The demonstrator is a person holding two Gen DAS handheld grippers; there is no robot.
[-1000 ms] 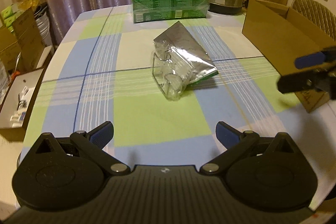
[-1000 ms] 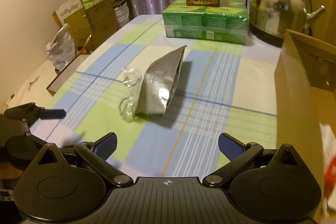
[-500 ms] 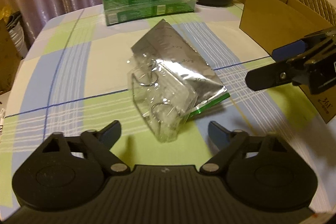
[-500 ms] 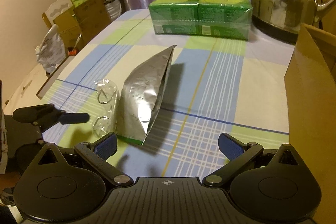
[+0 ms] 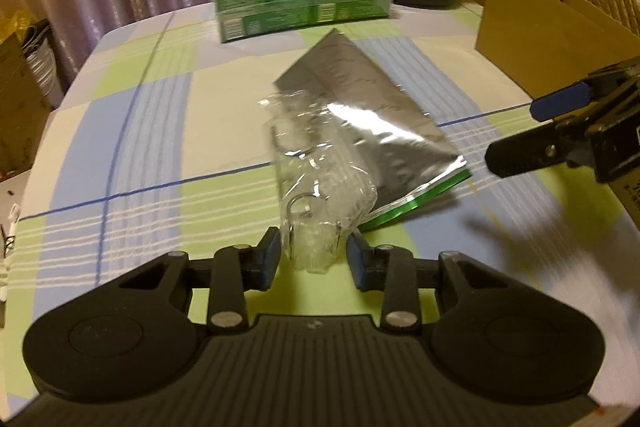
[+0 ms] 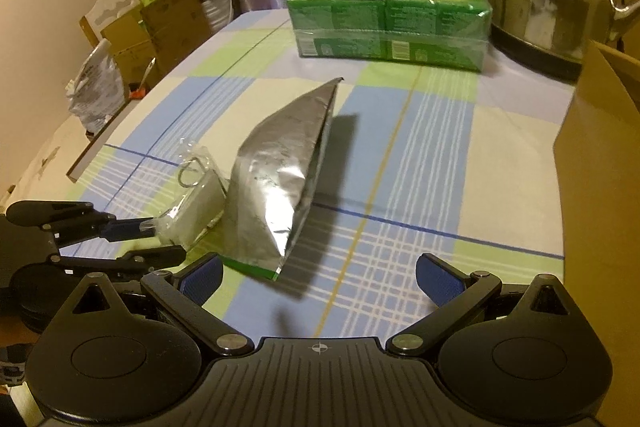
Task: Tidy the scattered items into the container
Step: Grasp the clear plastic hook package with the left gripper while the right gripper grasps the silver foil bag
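Mid-counter, the left tool has narrowed around the near end of the clear packet leaning on the foil pouch, both light, crinkly and slippery, while the right tool gapes wide, holding nothing

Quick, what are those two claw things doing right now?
Left gripper: closing around the clear plastic packet; firm grip cannot be told.
Right gripper: wide open, holding nothing, near the silver pouch.
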